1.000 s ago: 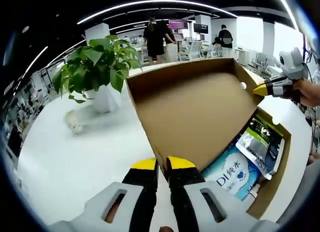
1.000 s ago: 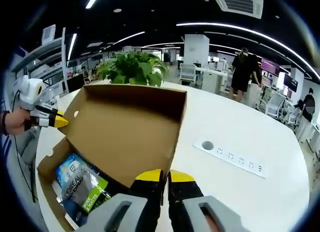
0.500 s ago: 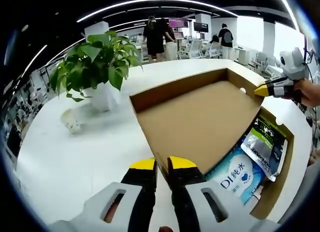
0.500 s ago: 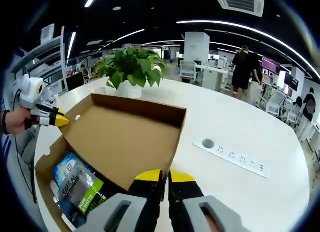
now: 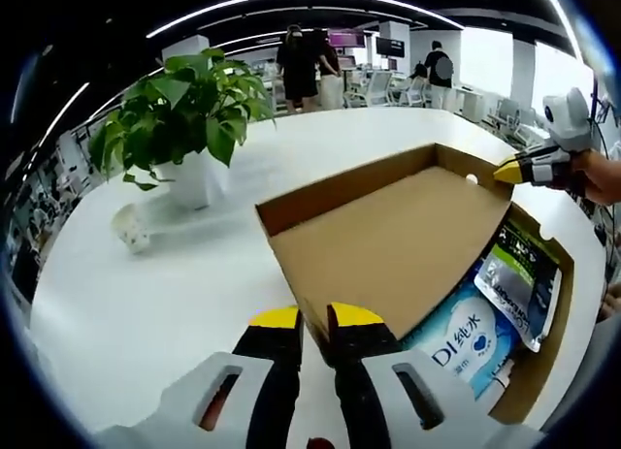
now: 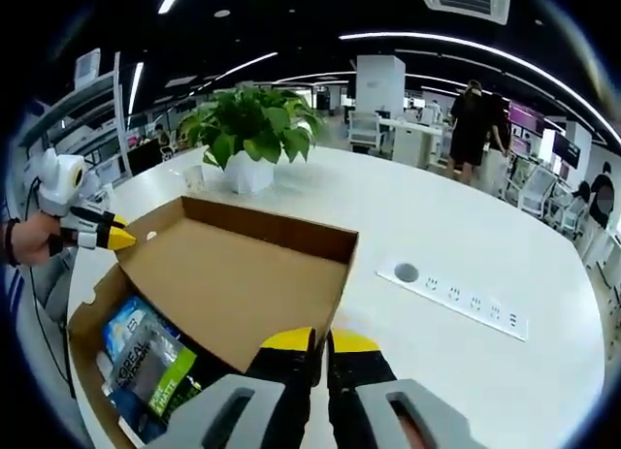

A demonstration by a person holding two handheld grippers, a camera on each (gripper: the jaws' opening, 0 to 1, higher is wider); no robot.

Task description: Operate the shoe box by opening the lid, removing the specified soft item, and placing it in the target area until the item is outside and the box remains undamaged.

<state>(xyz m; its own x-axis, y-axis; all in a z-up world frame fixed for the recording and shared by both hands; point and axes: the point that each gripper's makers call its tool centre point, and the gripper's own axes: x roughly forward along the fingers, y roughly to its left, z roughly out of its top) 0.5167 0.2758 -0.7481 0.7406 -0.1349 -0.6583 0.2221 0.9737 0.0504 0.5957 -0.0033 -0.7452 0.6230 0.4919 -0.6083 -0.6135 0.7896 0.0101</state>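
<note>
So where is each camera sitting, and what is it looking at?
Left gripper view: rides on the left gripper, looking along its jaws at the lid; the right gripper and a hand show at the right.
Right gripper view: rides on the right gripper, facing the lid from the opposite corner.
Shared: lid, shoe box, plant.

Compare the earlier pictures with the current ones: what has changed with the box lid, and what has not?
The lid has swung further back and down, from steeply raised to nearly flat. Both claws, left and right, stay clamped on its corners. The packets remain inside the box.
</note>
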